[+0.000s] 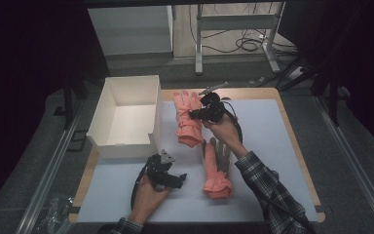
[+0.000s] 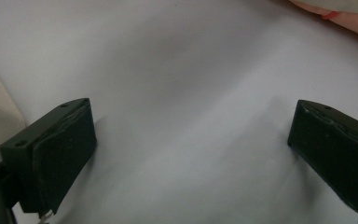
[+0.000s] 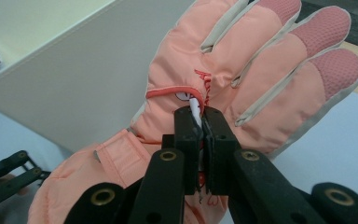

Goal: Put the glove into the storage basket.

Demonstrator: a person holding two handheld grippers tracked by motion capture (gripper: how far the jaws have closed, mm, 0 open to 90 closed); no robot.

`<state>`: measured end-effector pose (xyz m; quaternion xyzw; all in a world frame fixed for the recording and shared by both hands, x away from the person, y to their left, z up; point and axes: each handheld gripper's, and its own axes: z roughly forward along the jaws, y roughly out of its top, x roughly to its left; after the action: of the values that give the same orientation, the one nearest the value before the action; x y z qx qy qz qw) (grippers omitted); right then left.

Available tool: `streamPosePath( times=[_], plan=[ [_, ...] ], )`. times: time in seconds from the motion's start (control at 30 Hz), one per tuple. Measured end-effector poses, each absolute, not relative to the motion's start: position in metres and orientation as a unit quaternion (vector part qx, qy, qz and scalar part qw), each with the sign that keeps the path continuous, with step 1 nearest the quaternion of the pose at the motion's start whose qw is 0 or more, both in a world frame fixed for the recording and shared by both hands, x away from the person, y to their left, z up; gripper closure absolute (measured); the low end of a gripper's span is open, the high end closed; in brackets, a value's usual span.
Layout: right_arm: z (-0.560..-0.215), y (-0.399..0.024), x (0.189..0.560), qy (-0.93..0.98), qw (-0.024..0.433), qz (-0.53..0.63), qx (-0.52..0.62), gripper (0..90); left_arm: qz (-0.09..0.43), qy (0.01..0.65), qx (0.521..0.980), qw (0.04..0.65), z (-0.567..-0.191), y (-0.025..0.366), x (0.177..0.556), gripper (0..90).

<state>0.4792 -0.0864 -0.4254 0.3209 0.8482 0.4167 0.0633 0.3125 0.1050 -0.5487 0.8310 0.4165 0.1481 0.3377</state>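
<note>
Held glove: a padded, salmon-pink winter glove with pale grey piping between the fingers and dimpled, rubbery pink fingertips – it is sitting at the centre of the right gripper view and, in the high view, just right of the box, above the middle of the frame.
Right gripper: the right gripper is pinching the glove's puffy back – its two flat black jaws are pressed nearly together on a fold of fabric beside a small white tag and red stitching.
Second glove: a matching glove is lying flat on the mat below the centre of the high view, grey palm side up, gathered cuff pointing toward the lower edge.
Left gripper: the left gripper is resting low over the mat with its blocky, rubber-padded jaws spread wide, nothing between them; in the high view it is sitting at lower centre-left, close to the box's front wall.
Box: a white, open-topped rectangular cardboard box with smooth straight walls is standing at the upper left of the mat.
Mat: a smooth pale grey sheet is covering the wooden table.
</note>
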Motion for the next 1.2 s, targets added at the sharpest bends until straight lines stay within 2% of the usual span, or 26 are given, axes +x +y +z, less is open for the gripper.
streamPosePath(
  times=[0.37, 0.83, 1.2],
  plan=[
    [-0.415, -0.115, 0.452, 0.84, 0.055, 0.424, 0.333, 85.2, 0.149, 0.415, 0.832, 0.337, -0.549, 0.105, 0.313, 1.0],
    [-0.418, -0.156, 0.414, 0.828, 0.051, 0.422, 0.366, 85.0, 0.149, 0.416, 0.831, 0.338, -0.549, 0.105, 0.313, 0.9],
    [-0.422, -0.18, 0.37, 0.829, 0.045, 0.417, 0.369, 84.9, 0.149, 0.416, 0.831, 0.338, -0.549, 0.105, 0.313, 1.0]
  ],
)
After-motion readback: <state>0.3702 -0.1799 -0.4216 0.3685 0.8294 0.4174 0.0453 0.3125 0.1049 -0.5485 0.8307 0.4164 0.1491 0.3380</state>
